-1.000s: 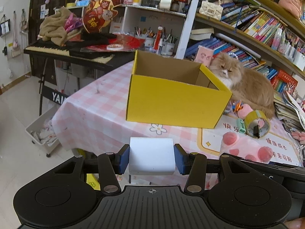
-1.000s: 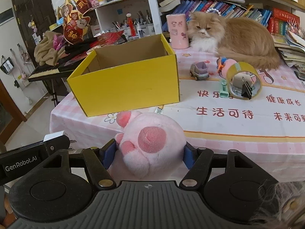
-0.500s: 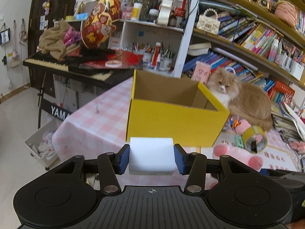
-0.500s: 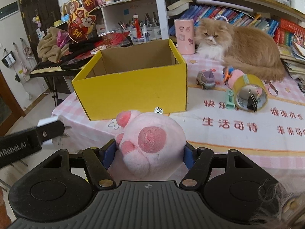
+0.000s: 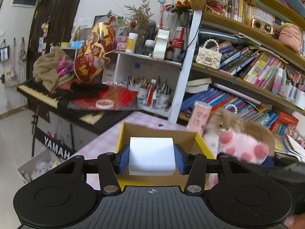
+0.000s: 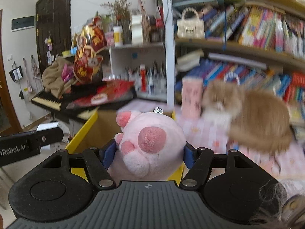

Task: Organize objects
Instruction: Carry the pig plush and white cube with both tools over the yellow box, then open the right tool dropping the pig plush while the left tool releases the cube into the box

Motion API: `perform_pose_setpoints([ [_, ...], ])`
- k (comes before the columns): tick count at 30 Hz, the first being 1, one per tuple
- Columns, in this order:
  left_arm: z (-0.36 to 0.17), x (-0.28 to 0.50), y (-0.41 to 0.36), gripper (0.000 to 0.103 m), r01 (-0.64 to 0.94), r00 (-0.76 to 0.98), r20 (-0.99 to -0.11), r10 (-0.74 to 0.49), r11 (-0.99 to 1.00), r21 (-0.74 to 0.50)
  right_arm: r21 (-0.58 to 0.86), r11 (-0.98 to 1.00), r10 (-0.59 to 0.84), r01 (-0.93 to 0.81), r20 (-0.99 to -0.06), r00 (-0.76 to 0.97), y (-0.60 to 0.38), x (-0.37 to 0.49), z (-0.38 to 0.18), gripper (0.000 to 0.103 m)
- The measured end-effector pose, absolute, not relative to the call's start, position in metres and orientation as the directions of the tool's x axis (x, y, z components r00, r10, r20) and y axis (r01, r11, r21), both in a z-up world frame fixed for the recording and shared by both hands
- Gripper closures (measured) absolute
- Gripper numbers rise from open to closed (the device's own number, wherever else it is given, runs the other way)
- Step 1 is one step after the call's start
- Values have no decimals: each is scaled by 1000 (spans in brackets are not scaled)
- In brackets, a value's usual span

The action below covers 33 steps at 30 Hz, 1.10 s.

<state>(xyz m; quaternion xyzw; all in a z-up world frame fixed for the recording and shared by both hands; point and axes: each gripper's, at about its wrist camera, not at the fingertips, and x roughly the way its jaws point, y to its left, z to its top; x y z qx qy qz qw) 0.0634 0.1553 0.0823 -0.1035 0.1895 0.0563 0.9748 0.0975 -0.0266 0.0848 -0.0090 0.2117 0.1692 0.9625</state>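
My left gripper (image 5: 152, 156) is shut on a white block (image 5: 152, 152) and holds it over the open yellow cardboard box (image 5: 203, 145), just inside its near wall. My right gripper (image 6: 147, 153) is shut on a pink plush paw toy (image 6: 150, 143) and holds it above the same box (image 6: 83, 133), over its near right part. The plush also shows in the left wrist view (image 5: 244, 147) to the right of the box. The left gripper's body shows in the right wrist view (image 6: 30, 140) at the left. The box's floor is mostly hidden.
The box stands on a table with a pink checked cloth (image 5: 103, 143). An orange cat (image 6: 253, 114) lies on the table right of the box, next to a pink cup (image 6: 191, 97). A keyboard piano (image 5: 43, 95) and crowded shelves (image 5: 247, 72) stand behind.
Both grippers rose and moved forward from the table's front to above the box, each keeping its object. The right wrist view is now blurred by motion.
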Motion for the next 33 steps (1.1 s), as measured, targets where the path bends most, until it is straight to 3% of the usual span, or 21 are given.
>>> perform_pose_setpoints([
  [7,57,130,147,56,-206,876,-466,125,970,-128,29,936,331,-350,-409,850,-23,177,88,36],
  [13,29,170,132,56,-238,828,-531,177,970,-47,-4,878,402,-478,-537,742,5,239,67,36],
  [23,1,195,119,55,-274,738,-626,253,960,65,-93,778,366,-622,-738,567,52,290,19,35],
  [33,-9,197,125,54,-302,713,-646,273,951,68,-112,748,331,-654,-791,514,62,300,5,31],
])
